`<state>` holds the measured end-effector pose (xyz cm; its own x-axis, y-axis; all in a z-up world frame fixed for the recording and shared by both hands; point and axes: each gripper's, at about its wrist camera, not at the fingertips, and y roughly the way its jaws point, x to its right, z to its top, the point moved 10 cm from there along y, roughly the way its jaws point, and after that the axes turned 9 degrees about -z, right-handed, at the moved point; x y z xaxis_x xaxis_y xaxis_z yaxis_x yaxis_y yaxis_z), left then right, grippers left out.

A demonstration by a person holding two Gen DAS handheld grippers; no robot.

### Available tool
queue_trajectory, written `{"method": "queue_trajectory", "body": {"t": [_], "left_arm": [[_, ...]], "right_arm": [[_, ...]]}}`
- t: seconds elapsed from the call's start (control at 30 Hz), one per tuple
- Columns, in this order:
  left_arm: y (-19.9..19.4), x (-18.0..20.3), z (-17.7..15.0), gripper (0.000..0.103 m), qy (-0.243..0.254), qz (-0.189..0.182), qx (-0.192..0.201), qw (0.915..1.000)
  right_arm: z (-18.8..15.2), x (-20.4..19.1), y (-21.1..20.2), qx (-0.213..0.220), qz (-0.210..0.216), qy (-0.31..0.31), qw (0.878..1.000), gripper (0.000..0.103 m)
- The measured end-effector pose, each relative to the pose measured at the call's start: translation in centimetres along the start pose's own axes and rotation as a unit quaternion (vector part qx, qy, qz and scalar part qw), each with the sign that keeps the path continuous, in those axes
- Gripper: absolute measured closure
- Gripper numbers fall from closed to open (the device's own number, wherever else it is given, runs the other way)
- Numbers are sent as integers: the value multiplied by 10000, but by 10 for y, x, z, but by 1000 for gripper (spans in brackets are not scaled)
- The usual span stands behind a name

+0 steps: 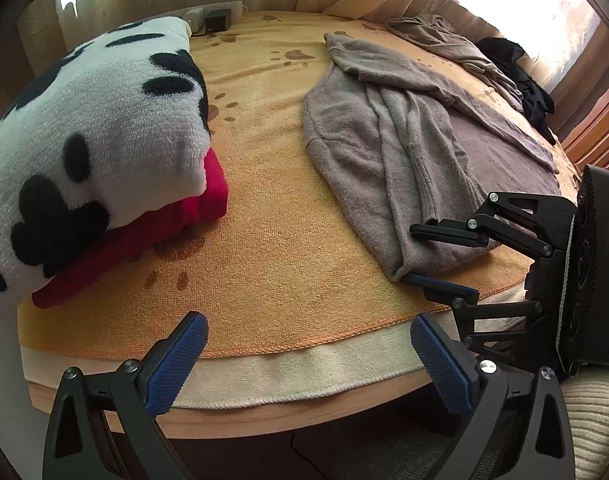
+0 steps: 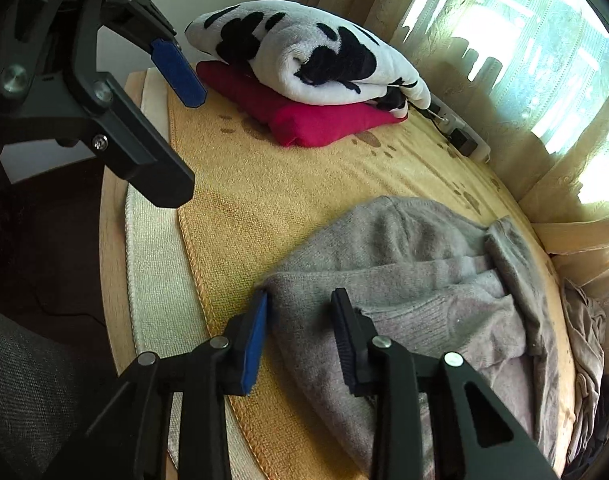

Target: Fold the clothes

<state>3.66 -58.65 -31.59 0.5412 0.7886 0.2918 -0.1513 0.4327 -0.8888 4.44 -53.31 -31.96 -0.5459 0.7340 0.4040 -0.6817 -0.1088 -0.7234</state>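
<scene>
A grey knit sweater [image 1: 384,152] lies spread and partly folded on the yellow paw-print towel [image 1: 264,220]. My right gripper [image 2: 300,312] has its jaws half closed around the sweater's [image 2: 424,280] near corner. One finger lies on the knit and the blue pad [image 2: 256,328] touches the hem's edge. The fabric between them lies slack. The left wrist view shows this right gripper [image 1: 408,254] from the side. My left gripper [image 1: 308,340] stands wide open over the table's front edge, holding nothing. It also shows in the right wrist view as the left gripper [image 2: 188,146], at the upper left.
A black-and-white fleece [image 1: 88,120] rests folded on a red garment [image 1: 208,196] at the left. More grey clothing [image 1: 444,40] and a black garment [image 1: 516,68] lie at the far right. A power strip with a charger [image 1: 214,22] sits by the curtains. A ribbed sleeve [image 1: 592,420] shows at the lower right.
</scene>
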Motion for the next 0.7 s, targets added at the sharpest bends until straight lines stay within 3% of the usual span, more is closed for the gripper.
{"method": "queue_trajectory", "body": {"t": [0.17, 0.4, 0.7], "left_arm": [[5, 7, -1, 0, 118, -57, -29, 9999], [8, 15, 14, 0, 207, -102, 48, 9997], [19, 32, 44, 0, 119, -130, 157, 9997]], "right_arm": [[0, -2, -3, -121, 249, 171, 9995, 93], [7, 48, -25, -98, 484, 1153, 9921, 95], [-1, 159, -23, 77, -395, 1290, 9908, 95]]}}
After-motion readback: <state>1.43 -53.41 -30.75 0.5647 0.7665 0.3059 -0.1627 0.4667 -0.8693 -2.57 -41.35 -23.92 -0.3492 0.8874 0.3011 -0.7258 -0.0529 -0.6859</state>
